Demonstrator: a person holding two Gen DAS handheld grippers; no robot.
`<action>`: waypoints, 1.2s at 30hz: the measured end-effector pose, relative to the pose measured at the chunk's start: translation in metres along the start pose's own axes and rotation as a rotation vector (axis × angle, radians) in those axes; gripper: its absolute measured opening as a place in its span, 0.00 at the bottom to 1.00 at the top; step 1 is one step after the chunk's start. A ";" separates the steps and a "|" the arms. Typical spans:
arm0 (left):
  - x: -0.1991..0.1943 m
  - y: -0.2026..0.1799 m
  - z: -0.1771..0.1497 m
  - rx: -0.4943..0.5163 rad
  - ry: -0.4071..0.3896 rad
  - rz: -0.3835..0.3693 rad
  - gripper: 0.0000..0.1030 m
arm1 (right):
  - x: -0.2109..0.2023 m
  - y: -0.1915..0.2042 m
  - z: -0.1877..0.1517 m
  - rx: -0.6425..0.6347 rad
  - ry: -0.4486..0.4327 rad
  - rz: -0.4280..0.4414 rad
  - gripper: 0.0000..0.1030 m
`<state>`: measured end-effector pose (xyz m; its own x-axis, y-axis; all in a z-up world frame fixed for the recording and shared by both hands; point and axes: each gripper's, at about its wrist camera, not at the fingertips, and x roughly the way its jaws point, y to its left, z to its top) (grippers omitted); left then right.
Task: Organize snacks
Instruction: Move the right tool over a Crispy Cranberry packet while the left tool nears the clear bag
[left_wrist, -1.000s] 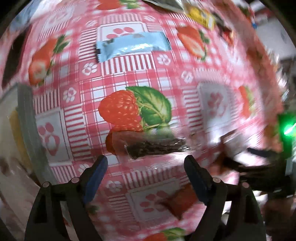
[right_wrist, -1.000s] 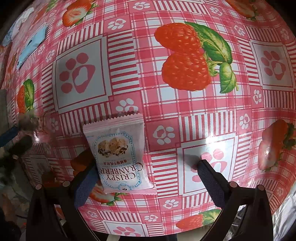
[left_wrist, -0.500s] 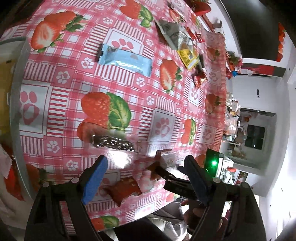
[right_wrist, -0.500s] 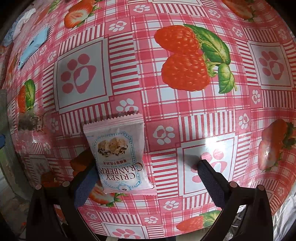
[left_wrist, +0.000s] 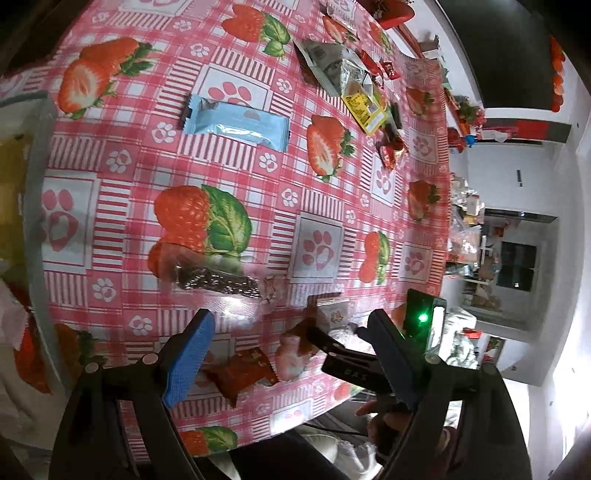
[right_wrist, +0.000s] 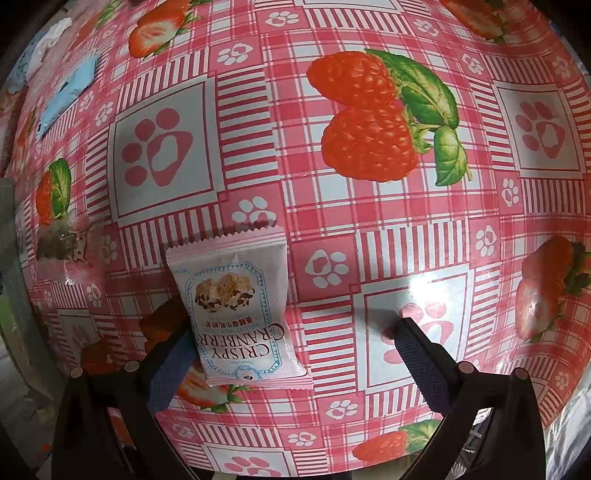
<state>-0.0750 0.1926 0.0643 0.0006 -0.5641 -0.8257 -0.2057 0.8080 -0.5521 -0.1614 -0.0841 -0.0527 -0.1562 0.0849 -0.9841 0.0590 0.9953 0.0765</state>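
Over the tablecloth, left gripper has risen — fingers still apart.

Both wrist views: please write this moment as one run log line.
left gripper: open, empty | right gripper: open, astride cranberry packet | packet: flat on tablecloth | blue packet: untouched

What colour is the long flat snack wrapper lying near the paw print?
Light blue; the long flat snack wrapper shows best in the left wrist view.

Left wrist view, on the tablecloth: one light-blue bar wrapper, one clear packet of dark snack, one red-brown wrapped snack, one yellow packet.

Right wrist view: one pink cranberry packet.
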 end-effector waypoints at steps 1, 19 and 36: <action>-0.001 -0.001 -0.001 0.007 -0.002 0.014 0.85 | 0.000 0.000 0.000 -0.001 0.003 0.001 1.00; 0.002 -0.008 -0.014 0.150 -0.006 0.191 0.85 | -0.012 -0.070 0.015 0.357 0.023 0.933 1.00; 0.009 -0.009 -0.014 0.164 0.017 0.190 0.85 | -0.002 -0.080 0.003 0.480 0.056 1.123 1.00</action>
<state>-0.0866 0.1780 0.0638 -0.0401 -0.4011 -0.9152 -0.0394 0.9158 -0.3996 -0.1631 -0.1642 -0.0572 0.1745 0.8996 -0.4003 0.5446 0.2505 0.8004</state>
